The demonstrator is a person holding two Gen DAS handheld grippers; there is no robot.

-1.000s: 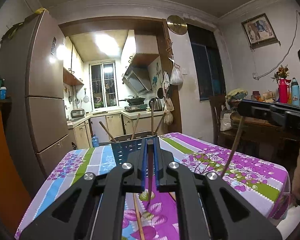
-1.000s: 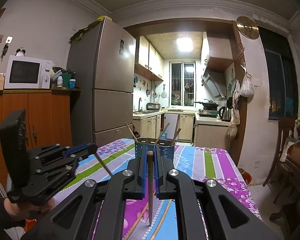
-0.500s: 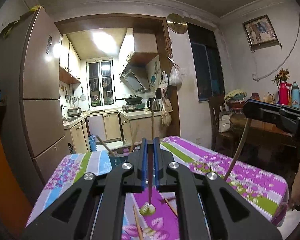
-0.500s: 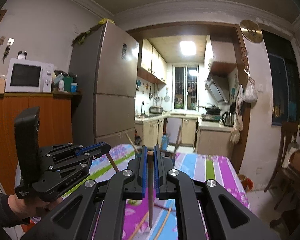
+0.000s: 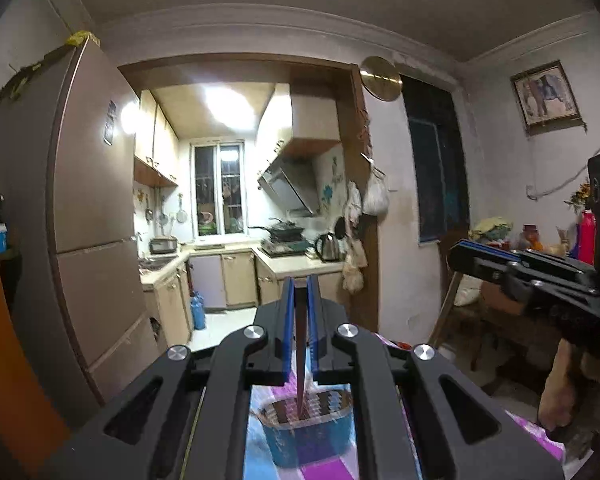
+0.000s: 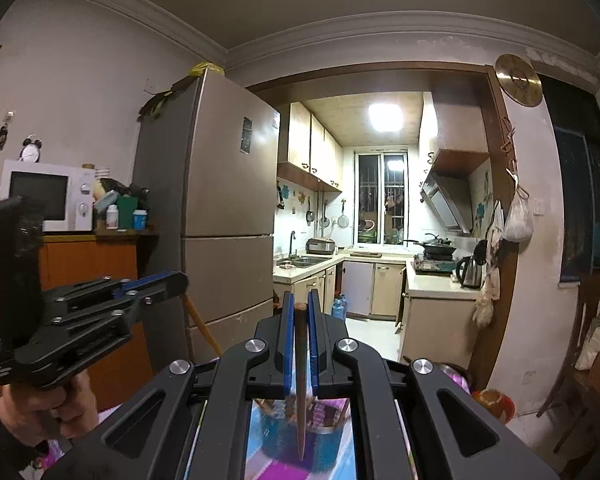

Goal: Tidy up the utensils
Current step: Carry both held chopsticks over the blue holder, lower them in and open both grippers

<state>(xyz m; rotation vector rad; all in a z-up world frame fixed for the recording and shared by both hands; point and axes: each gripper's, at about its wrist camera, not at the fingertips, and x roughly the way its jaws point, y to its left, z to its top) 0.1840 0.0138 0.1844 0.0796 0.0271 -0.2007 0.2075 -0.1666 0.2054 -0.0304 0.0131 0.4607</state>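
A kitchen lies beyond the floral tablecloth (image 5: 328, 468). At bottom centre, the left gripper (image 5: 300, 292) and right gripper (image 6: 300, 304) each pinch an upright chopstick (image 5: 300, 360) (image 6: 300, 380) above the blue utensil holder (image 5: 308, 436) (image 6: 296, 436), fridge (image 6: 224, 208) behind.

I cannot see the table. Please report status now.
Left gripper shut on chopstick; right gripper shut on chopstick. Both tips above blue utensil basket. Nothing in the way.
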